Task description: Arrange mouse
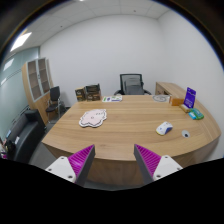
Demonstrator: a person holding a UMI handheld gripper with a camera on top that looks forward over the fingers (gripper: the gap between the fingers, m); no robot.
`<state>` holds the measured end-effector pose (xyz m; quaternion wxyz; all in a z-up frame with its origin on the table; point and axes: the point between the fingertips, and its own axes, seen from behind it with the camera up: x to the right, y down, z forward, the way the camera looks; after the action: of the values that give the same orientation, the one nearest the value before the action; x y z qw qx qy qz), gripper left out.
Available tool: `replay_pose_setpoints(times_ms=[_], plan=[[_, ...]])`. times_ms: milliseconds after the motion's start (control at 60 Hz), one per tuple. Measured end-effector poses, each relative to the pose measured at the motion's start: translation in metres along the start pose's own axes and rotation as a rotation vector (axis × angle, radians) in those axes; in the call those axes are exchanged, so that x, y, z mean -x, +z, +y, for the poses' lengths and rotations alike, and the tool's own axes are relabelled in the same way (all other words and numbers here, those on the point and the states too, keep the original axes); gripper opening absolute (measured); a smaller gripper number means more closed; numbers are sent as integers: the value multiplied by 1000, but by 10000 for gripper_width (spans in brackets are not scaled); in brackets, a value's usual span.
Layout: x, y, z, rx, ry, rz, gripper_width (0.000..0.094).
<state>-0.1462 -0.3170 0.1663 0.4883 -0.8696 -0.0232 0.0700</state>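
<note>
A: The gripper point(113, 160) hangs above the near edge of the big wooden table point(125, 135), fingers spread wide, purple pads point(80, 159) facing each other with bare tabletop between them, nothing held.

B: And the mouse?

A: The mouse point(164, 127) sits at about two o'clock from the fingers, well beyond them on the table's right half, white, apart from everything but a small white thing point(185, 133) just beside it at three o'clock.

B: What else is up there?

A: A white mouse pad point(93, 118) with pink markings lies at eleven o'clock, well apart from the mouse. Farther out at two o'clock a purple box point(190, 97) stands upright, a teal thing point(196, 115) just in front of it.

B: Beyond the table?

A: A black office chair point(132, 84) at twelve o'clock against the white wall, a second chair point(54, 97) and a shelf point(38, 77) at ten o'clock
</note>
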Motion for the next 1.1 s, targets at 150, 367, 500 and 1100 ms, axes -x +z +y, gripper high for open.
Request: replay_pose_setpoints(times_ms=[150, 367, 500, 1100], plan=[[-56, 8, 16, 42, 38, 123, 818], [-171, 49, 29, 34, 56, 248, 842], [-227, 106, 33, 29, 77, 237, 828], [-304, 296, -11, 81, 80, 113, 822]])
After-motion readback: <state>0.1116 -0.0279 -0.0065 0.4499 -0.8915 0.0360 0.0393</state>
